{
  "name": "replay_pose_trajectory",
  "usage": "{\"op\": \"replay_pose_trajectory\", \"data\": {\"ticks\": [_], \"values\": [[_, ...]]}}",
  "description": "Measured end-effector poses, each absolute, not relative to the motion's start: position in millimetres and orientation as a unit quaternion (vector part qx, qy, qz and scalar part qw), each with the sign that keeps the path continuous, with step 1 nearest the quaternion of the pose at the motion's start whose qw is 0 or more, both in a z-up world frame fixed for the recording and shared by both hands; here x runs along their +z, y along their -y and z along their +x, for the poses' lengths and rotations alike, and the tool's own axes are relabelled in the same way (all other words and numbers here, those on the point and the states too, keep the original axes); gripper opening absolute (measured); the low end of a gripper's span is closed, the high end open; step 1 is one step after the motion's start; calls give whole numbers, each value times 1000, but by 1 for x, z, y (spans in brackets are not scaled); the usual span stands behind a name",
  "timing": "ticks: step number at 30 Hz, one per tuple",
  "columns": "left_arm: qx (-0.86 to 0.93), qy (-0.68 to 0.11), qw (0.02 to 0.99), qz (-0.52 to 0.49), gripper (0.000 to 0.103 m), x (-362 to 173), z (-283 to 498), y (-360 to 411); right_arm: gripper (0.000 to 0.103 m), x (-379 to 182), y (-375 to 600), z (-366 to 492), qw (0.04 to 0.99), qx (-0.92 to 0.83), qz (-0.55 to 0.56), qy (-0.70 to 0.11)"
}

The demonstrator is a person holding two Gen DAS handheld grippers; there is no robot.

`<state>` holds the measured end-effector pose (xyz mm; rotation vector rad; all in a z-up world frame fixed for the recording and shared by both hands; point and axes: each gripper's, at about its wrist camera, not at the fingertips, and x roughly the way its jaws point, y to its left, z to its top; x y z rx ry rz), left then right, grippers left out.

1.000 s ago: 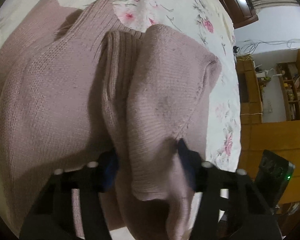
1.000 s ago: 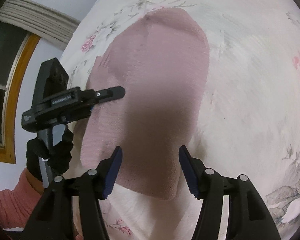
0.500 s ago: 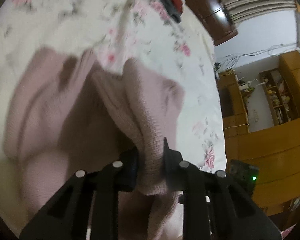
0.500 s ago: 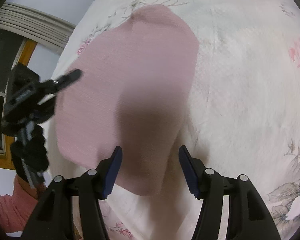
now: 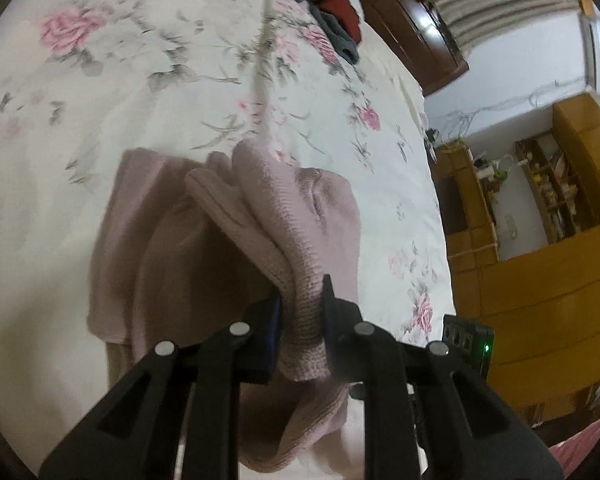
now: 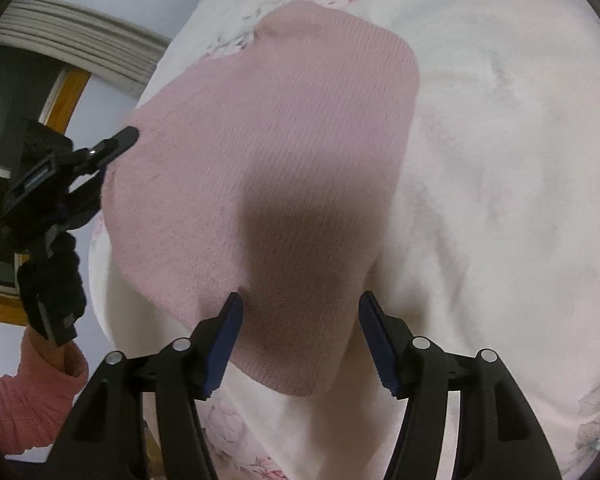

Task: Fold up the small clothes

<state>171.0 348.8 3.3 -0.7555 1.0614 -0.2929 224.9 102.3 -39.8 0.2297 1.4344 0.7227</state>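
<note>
Knitwear in mid-fold: my left tongs point(image 5: 303, 312) are clamped on a gathered, ribbed edge of the pink knit sweater point(image 5: 228, 240), lifting it off the bed point(image 5: 112, 92) so that pleats run away from the grip toward 11 o'clock in the left wrist view. My right tongs point(image 6: 300, 336) stand apart, gripping nothing; the near end of the sweater point(image 6: 268, 152) lies between and below their blue pads. In the right wrist view the garment's long axis runs from 6 o'clock at those pads up toward 12 o'clock, and the raised edge held by the left tongs point(image 6: 118, 146) sits at 9 o'clock. The fold, I judge, turns on carrying that held edge across this axis toward 3 o'clock; the left hand already holds the edge to be carried. Fabric is soft, fine-ribbed wool-like knit, limp and drooping; the bedspread is pale, floral, faintly rumpled. Dark clothes point(image 5: 324, 4) lie at 12 o'clock, well apart.
</note>
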Motion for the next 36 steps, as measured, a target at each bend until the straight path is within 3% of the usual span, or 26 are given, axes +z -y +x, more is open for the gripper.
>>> {"op": "replay_pose_trajectory", "data": {"ticks": [6, 17, 20, 25, 28, 31, 32, 33, 34, 35, 36], "values": [[-93, -490, 787, -363, 15, -16, 160, -396, 61, -44, -113, 227, 680, 337, 102, -643], [-87, -513, 786, -334, 17, -58, 160, -400, 62, -67, -132, 228, 669, 328, 91, -661], [-77, -516, 792, -315, 27, -43, 152, -396, 63, -75, -137, 228, 666, 318, 96, -668], [-72, -522, 795, -299, 54, -21, 129, -386, 63, -77, -130, 226, 665, 312, 118, -668], [-83, -529, 791, -297, 63, -17, 116, -374, 63, -77, -128, 222, 664, 311, 122, -668], [-102, -537, 780, -306, 65, -25, 109, -361, 63, -77, -130, 221, 664, 311, 123, -668], [-100, -541, 778, -304, 63, -29, 109, -358, 63, -76, -131, 220, 665, 311, 122, -668], [-97, -550, 773, -301, 52, -36, 109, -354, 63, -76, -130, 220, 665, 311, 121, -668], [-103, -556, 766, -305, 22, -41, 110, -352, 63, -76, -135, 221, 665, 310, 119, -669], [-111, -563, 758, -311, 6, -46, 111, -350, 63, -75, -138, 221, 666, 311, 118, -668], [-112, -567, 753, -315, 5, -49, 112, -349, 63, -73, -140, 220, 666, 311, 116, -668]]}}
